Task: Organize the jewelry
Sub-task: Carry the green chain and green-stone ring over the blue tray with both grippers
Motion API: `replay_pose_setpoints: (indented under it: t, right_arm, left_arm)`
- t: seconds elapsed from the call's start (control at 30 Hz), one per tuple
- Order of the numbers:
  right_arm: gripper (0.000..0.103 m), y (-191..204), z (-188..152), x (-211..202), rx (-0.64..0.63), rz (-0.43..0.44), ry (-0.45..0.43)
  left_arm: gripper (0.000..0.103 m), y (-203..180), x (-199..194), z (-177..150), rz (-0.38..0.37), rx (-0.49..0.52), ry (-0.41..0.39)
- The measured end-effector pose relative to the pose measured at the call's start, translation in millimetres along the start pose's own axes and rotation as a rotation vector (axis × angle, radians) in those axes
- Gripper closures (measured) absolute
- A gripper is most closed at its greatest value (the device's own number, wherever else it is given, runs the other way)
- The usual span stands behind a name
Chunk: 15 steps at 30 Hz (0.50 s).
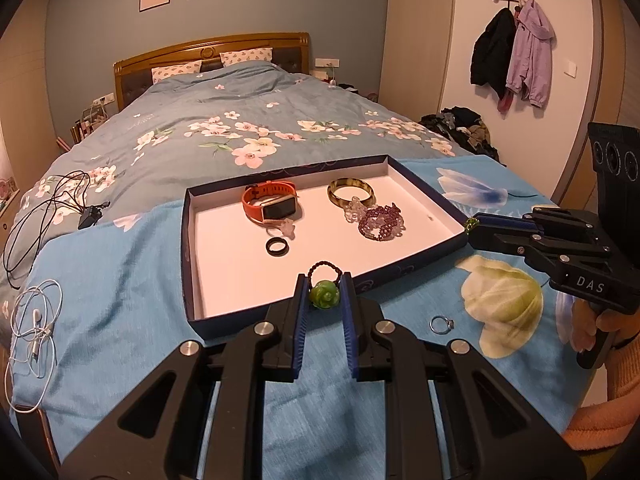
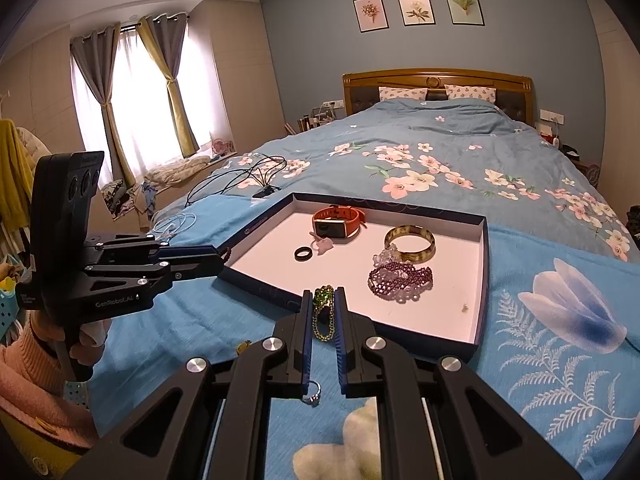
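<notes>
My left gripper [image 1: 325,293] is shut on a green rose ring [image 1: 324,297] with a dark beaded band, held at the near rim of the dark blue tray [image 1: 186,240]. My right gripper [image 2: 324,302] is shut on a green beaded chain [image 2: 323,314] at the tray's near edge [image 2: 256,284]. Inside the tray lie an orange watch [image 1: 272,204], an amber bangle [image 1: 351,192], a purple bead bracelet [image 1: 380,222] and a black ring [image 1: 277,246]. A silver ring [image 1: 441,325] lies on the blue blanket outside the tray. In the left wrist view the right gripper [image 1: 472,229] is at the tray's right corner.
The tray rests on a blue flowered blanket [image 2: 560,360] at the foot of a bed. Black cables [image 1: 48,208] and a white earphone cord [image 1: 36,320] lie to the left. A small yellow item [image 2: 243,347] lies near the left gripper [image 2: 222,258]. A person's orange sleeve [image 2: 24,368] shows.
</notes>
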State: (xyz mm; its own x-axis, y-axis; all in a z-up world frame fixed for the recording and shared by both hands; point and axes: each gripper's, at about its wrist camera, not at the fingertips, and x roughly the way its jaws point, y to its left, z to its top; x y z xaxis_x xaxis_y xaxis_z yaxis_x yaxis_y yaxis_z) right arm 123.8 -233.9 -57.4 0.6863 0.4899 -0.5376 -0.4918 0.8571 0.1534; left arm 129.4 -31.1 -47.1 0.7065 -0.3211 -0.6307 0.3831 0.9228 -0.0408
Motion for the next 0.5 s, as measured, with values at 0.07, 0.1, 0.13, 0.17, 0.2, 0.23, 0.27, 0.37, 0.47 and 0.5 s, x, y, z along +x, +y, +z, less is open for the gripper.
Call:
replay_pose_setpoints:
  t: [0.07,0.1,0.13,0.17,0.2,0.23,0.27,0.37,0.47,0.5]
  right_arm:
    - [0.094,-1.9,2.3,1.8,0.002,-0.001,0.000]
    - [0.094,-2.8,3.4,2.5,0.001,-0.003,-0.001]
    - [0.094,-3.5,4.2,2.8,0.001,-0.004,-0.001]
    - [0.094,-4.5,5.6,3.8,0.001,-0.004,-0.001]
    - [0.094,-4.6,5.2,3.7,0.001,-0.006,-0.001]
    - [0.094,-5.2,5.8,4.6,0.002,-0.008,0.000]
    - [0.094,-6.0,5.9,6.0,0.002,-0.007,0.000]
    - [0.094,-9.3,8.2,10.2,0.007,-0.010,0.004]
    - [0.094,-11.6,8.8,12.6,0.010,-0.010,0.005]
    - [0.094,-12.6,9.4,13.3,0.011,-0.010,0.005]
  left_arm:
    - [0.087,0.6,1.7,2.2,0.003,0.001,-0.004]
    - [0.087,0.7,2.6,2.9,0.004,0.002,-0.005]
    - [0.087,1.5,3.2,3.9,0.005,0.001,-0.005]
    - [0.087,2.0,3.5,4.8,0.005,0.002,-0.006]
    - [0.087,2.2,5.0,5.8,0.007,0.003,-0.006]
    - [0.087,2.5,5.8,6.3,0.008,0.003,-0.007]
    - [0.087,2.5,6.5,7.2,0.008,0.004,-0.009]
    - [0.087,3.5,9.1,9.6,0.011,0.006,-0.008]
    - [0.087,3.3,8.6,9.8,0.011,0.006,-0.008]
    - [0.087,3.4,9.0,10.1,0.012,0.006,-0.008]
